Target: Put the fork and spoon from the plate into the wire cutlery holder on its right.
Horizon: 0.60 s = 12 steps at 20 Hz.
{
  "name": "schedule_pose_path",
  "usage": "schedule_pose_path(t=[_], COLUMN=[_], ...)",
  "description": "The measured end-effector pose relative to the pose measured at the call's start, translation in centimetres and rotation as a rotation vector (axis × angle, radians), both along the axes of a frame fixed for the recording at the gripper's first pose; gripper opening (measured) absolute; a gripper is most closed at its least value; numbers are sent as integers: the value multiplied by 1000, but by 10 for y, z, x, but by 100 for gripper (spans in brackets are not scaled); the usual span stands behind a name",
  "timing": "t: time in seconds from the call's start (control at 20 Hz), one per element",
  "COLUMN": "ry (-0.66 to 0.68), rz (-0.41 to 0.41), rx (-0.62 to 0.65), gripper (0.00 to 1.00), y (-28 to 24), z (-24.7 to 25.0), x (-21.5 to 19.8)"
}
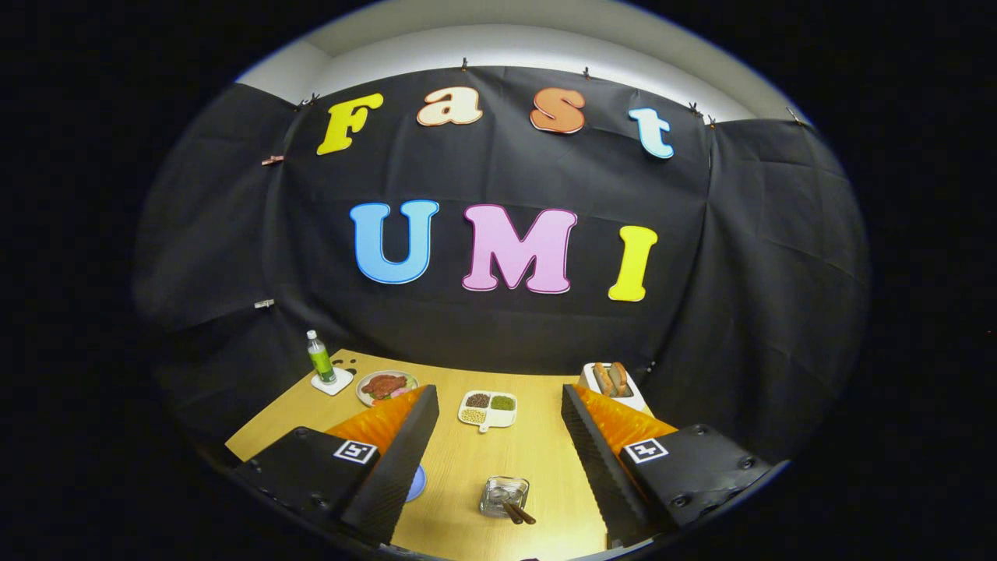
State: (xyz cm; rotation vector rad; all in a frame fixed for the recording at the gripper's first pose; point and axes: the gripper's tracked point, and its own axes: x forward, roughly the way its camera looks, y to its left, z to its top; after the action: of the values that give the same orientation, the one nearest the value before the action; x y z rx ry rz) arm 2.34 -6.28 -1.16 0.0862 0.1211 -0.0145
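The gripper (pixel 498 389) was released, its two fingers (pixel 393 460) spread wide with nothing between the pads but bare light wooden table (pixel 467 475).

One white divided dish (pixel 488 410) with three compartments of dark, green and pale grains sat on the table beyond the fingertips, in line with the gap between them. To the left of that dish lay one round pale plate (pixel 385 385) of red food, its near edge hidden by the left finger. Further left of the dish stood one green plastic bottle (pixel 320 359), upright on one white square coaster (pixel 332 382). To the right of the dish, past the right fingertip, was one white toaster (pixel 613 386) holding two slices of brown bread.

Nearer than the dish, between the fingers and closer to the right one, sat one small clear glass dish (pixel 504 495) with two brown sticks leaning in it. Nearer and left of the divided dish, one blue round disc (pixel 417 483) showed as a sliver beside the left finger, mostly covered by it.

Whether the plate carried a fork or spoon was too small to tell.
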Motion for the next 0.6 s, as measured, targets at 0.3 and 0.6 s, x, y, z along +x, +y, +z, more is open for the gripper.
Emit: schedule_pose_path(t=[0.3,0.6], ry=[3,-14], rz=[-23,-40], rx=[-12,-6], gripper=[99,99], y=[-7,-10], z=[-1,8], x=[-6,-7])
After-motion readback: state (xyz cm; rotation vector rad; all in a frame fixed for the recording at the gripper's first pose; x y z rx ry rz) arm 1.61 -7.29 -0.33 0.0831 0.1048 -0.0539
